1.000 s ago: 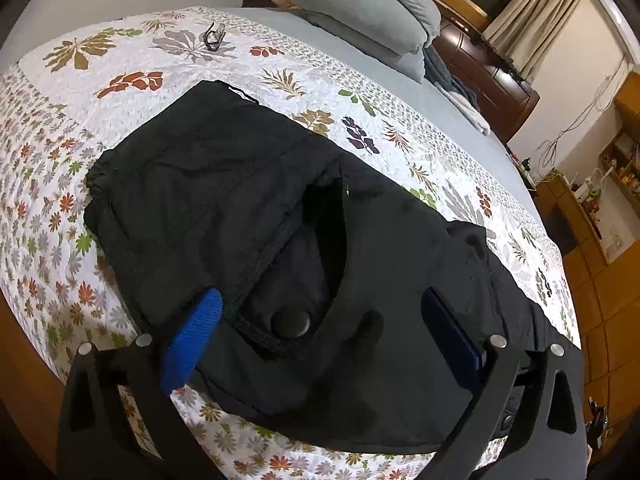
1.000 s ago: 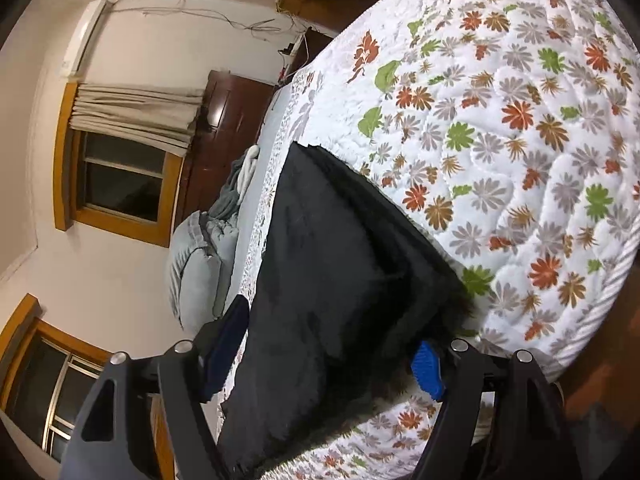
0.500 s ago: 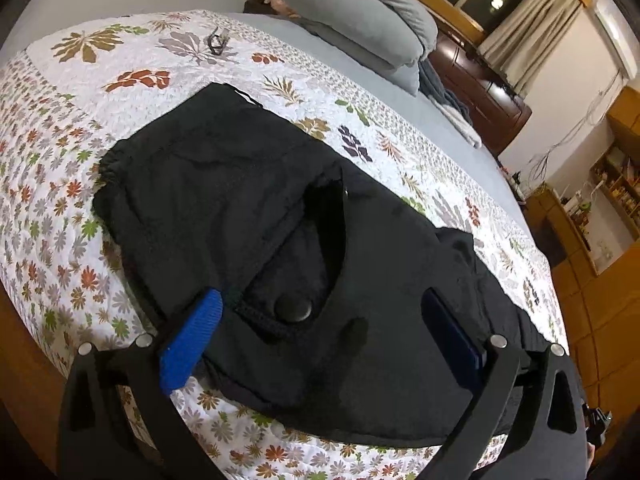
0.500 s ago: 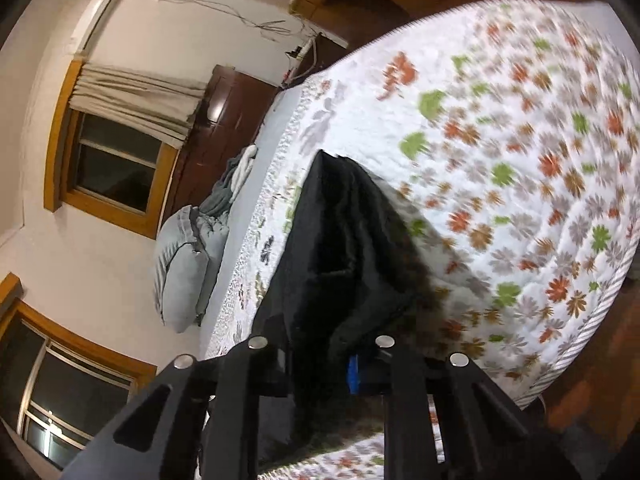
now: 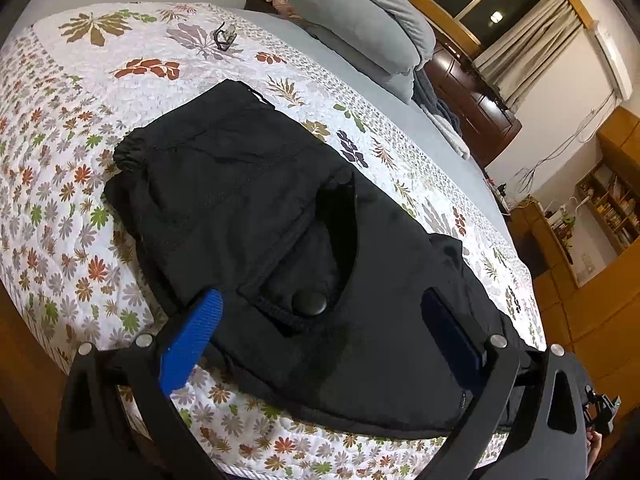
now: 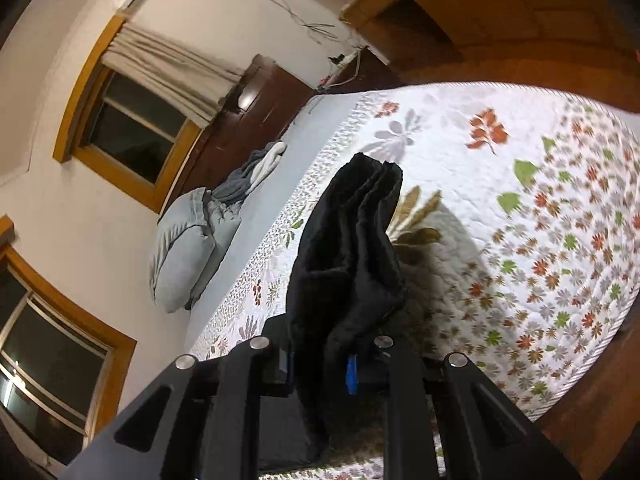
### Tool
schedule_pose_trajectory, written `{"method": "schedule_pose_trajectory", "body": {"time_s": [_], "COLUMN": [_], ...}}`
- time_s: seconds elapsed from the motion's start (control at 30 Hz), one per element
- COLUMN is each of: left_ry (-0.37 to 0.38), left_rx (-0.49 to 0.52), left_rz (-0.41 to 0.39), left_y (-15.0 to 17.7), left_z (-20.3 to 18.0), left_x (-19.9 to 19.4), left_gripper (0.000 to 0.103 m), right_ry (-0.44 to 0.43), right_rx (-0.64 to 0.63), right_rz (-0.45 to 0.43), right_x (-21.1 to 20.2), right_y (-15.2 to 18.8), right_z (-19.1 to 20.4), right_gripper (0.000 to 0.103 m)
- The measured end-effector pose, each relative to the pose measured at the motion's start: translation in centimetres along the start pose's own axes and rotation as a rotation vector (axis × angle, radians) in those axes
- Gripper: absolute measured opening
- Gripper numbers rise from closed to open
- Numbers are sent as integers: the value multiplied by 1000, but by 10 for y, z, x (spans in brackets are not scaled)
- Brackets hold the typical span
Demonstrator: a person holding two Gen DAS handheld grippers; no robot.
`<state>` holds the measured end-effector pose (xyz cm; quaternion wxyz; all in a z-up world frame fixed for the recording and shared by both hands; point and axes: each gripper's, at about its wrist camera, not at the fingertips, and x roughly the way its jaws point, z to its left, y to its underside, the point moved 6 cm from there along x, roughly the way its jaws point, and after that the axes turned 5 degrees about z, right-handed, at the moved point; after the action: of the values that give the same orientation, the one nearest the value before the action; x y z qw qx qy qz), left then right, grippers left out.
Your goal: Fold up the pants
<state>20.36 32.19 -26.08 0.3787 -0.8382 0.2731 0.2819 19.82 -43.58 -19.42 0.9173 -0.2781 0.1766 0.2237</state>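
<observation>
Black pants [image 5: 260,208] lie flat across the flowered quilt [image 5: 68,168], waistband to the far left, a pocket flap with a snap button near me. My left gripper [image 5: 320,300] hovers just above the pocket area, open, its blue pads [image 5: 192,336] wide apart with nothing pinched. In the right wrist view, my right gripper [image 6: 320,356] is shut on the bunched leg end of the pants [image 6: 352,240]. That cloth stands up in folds, lifted clear of the quilt [image 6: 520,208], which carries its shadow.
Grey pillows [image 5: 360,32] are stacked at the head of the bed, with a dark wooden headboard and dresser [image 5: 472,96] behind. A pair of glasses [image 5: 224,36] rests on the quilt far from the pants. Wooden shelves [image 5: 612,200] stand at the right. The bed edge runs close below both grippers.
My right gripper has closed on the pants' leg end and raised it off the quilt, rolling as it rose. The left gripper has stayed open and barely moved.
</observation>
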Motion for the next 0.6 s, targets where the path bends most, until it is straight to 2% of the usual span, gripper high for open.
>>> {"method": "schedule_pose_trajectory", "body": {"time_s": [0.43, 0.6], "left_ry": [21, 31], "left_rx": [-30, -30], "left_rz": [14, 19], "left_y": [0, -1], "left_z": [1, 2], "left_x": [6, 7], "left_gripper": [100, 100], "right_ry": [-2, -6], "right_rx": [-155, -189], "right_rz": [-6, -1], "right_x": [-4, -1], "right_y": [13, 18], "right_z": [82, 100], "right_gripper": [17, 17]}}
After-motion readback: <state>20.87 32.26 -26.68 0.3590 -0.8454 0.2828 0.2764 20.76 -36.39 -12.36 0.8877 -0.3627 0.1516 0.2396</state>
